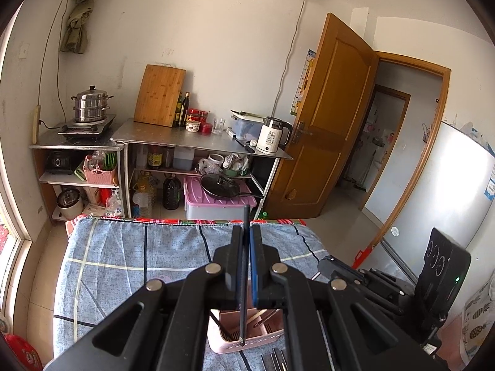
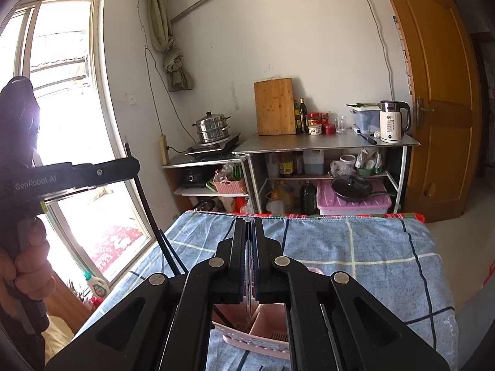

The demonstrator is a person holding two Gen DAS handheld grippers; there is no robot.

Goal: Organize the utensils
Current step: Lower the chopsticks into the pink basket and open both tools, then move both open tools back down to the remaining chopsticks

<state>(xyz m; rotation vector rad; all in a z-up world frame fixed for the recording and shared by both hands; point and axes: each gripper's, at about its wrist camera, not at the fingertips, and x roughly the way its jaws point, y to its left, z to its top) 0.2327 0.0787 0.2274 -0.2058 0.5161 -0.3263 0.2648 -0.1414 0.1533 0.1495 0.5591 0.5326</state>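
Observation:
In the left wrist view my left gripper [image 1: 246, 228] is shut on a thin black chopstick [image 1: 244, 278]. The chopstick stands nearly upright, and its lower end reaches into a pink utensil holder [image 1: 222, 340] on the blue checked cloth [image 1: 123, 262]. Several grey utensils [image 1: 275, 361] lie on the cloth just in front of the holder. My right gripper [image 2: 250, 225] is shut on a clear plastic utensil [image 2: 248, 293] hanging over the same pink holder [image 2: 266, 330]; its kind is hard to tell. In the right wrist view a hand [image 2: 18, 262] holds the left tool with its chopstick [image 2: 144, 198].
Beyond the table's far edge stand metal kitchen shelves [image 1: 198, 139] with a cutting board [image 1: 159, 95], bottles, a white kettle [image 1: 272, 136] and a steamer pot [image 1: 89, 105]. A wooden door [image 1: 324, 123] is open at the right, and a window [image 2: 62, 92] is at the left.

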